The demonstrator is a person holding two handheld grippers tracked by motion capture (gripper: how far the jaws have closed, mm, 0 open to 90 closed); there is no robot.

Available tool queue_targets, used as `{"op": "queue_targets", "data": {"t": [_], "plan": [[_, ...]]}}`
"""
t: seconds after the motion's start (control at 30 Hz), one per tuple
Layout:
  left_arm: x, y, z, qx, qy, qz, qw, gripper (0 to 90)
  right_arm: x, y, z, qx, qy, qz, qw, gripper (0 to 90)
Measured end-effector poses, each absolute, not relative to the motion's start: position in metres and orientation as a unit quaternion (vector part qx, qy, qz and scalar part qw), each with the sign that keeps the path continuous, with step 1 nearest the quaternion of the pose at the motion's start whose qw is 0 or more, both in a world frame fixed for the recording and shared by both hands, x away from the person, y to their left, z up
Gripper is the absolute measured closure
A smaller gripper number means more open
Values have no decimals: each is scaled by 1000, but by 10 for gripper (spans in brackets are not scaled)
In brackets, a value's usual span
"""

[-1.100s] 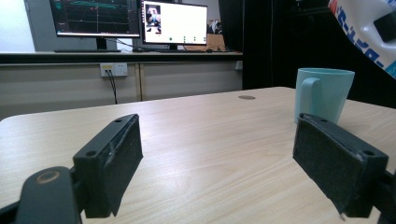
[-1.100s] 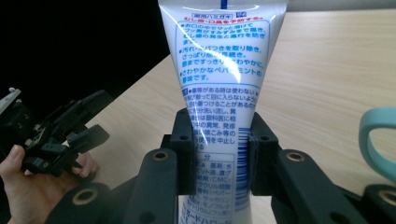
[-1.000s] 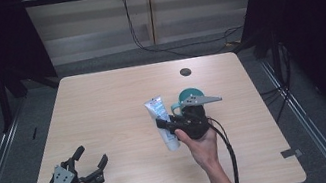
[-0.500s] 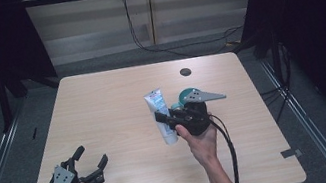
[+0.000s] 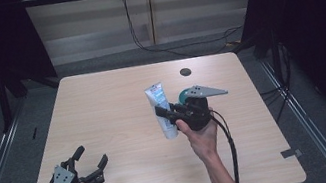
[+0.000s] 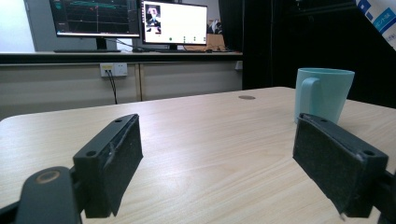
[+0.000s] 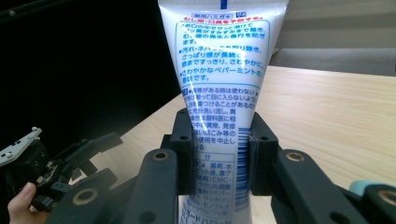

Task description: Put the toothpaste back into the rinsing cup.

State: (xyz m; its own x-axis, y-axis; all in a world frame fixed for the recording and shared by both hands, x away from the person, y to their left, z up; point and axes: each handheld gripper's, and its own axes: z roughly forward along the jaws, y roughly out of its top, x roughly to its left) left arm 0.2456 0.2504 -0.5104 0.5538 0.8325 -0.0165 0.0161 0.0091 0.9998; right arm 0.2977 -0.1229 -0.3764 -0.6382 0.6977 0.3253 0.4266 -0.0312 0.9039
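White tube is pinched tight in my right gripper, lifted over the desk beside the green cup. My left gripper rests wide open, holding nothing. I guess the tube goes into the cup next, so aim carefully.

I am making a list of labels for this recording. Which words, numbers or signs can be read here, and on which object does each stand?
White tube, held in the right tongs: blue Japanese print; one line reads about "さわやかなペパーミントの".
Other lines on the tube: too blurred to quote safely.
Barcode on the tube: digits unreadable.
Monitors: charts and windows, text too small.
Cup: no text.
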Motion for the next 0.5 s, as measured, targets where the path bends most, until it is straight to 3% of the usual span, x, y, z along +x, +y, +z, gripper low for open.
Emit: {"op": "queue_targets", "data": {"t": [0.5], "plan": [[246, 251, -510, 625, 339, 329, 622, 156, 305, -129, -363, 409, 677, 599, 126, 698]]}}
